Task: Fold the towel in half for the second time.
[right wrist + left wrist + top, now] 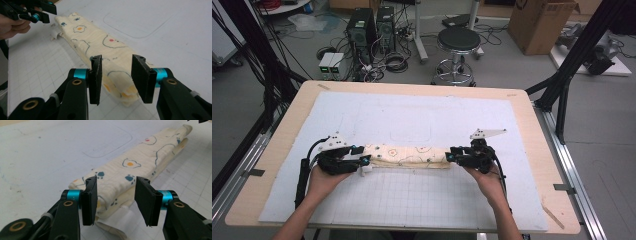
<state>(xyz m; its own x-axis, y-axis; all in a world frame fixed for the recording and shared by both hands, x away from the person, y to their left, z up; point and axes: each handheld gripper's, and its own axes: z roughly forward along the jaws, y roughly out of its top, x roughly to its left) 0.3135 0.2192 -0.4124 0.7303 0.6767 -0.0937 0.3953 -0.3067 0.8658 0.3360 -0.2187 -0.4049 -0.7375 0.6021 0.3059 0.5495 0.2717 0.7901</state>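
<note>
Between both open tools (116, 202) (117, 80), the folded cloth (407, 155) lies unheld; its label (120, 218) unreadable.

Lab: 2 PC towers (371, 27), tangled floor cables (387, 62), stool (458, 42), cardboard box (539, 22).

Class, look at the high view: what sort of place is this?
Probably a robotics lab: computer towers with tangled cables on the floor, a stool, and a gridded mat on the table.

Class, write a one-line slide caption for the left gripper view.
Open left gripper poised at one end of a folded, patterned cloth on the white mat.
</note>
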